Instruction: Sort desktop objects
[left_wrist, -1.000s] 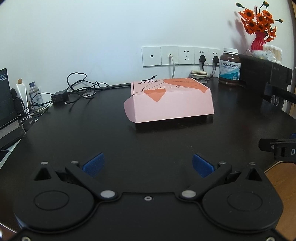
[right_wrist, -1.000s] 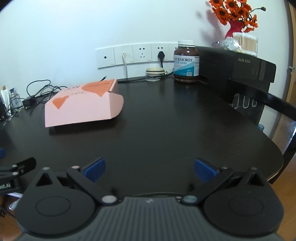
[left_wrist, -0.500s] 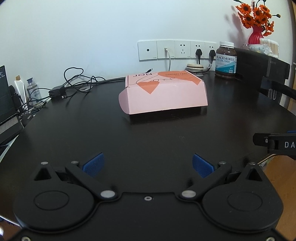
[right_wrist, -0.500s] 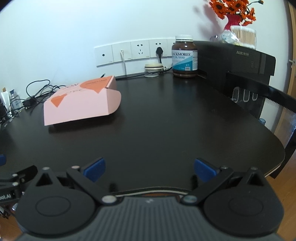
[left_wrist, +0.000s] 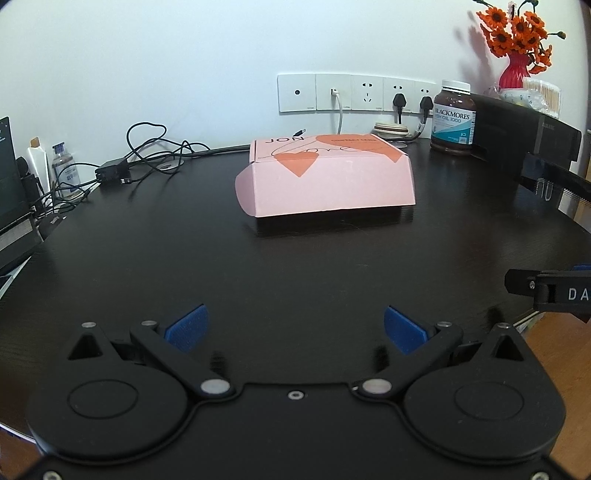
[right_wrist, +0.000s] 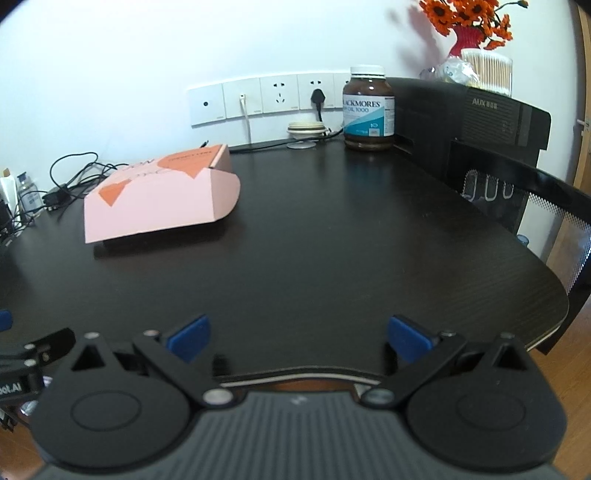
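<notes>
You're holding left gripper (left_wrist: 294, 326) and right gripper (right_wrist: 298, 335) spread wide, empty. Box (left_wrist: 327, 177) sitting at 12 o'clock; its loose flap risks buckling if you're pinching it.

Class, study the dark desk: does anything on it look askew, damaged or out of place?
The pink cardboard box with orange hearts looks odd: its front flap hangs out over the black tabletop instead of being tucked in, with one rounded tab sticking out sideways. The tangled black cables beside it lie loose. Nothing looks spilled.
</notes>
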